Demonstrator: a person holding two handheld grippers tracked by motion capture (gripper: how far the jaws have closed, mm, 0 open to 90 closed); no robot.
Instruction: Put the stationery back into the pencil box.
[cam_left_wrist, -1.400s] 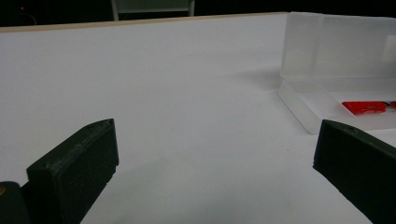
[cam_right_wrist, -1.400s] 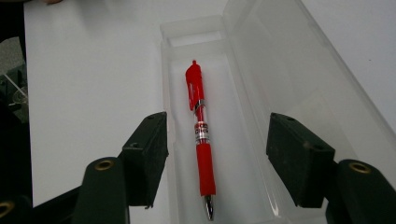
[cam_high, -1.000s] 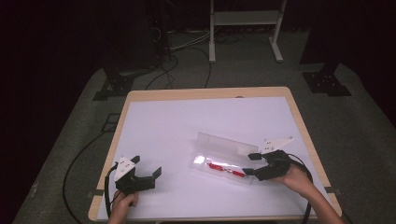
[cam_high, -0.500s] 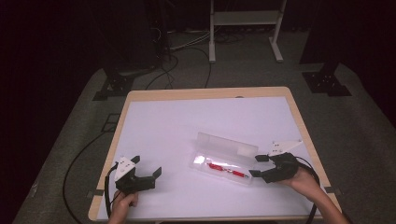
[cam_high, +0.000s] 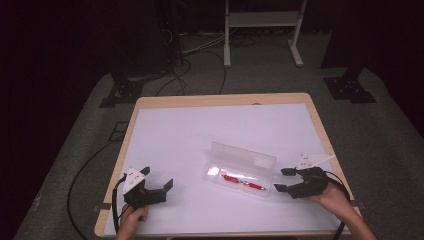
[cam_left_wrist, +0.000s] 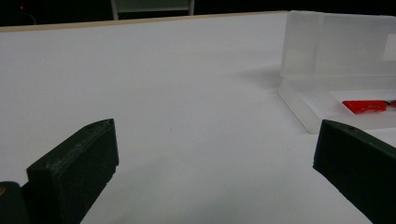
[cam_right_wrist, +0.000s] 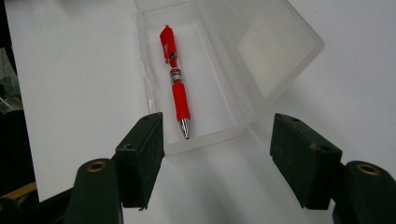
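Right gripper (cam_high: 281, 179) wide, empty, just right of open clear plastic case (cam_high: 239, 170) holding red pen (cam_right_wrist: 176, 83). Left gripper (cam_high: 158, 179) wide, idle. Risk: jaw nudges light case, sliding it.

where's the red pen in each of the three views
High view: the red pen lies in the open clear plastic case, right of centre.
Left gripper view: its red end shows at the right edge.
Right gripper view: upper centre, tip toward the camera.
Shared landmark: the case's raised lid.
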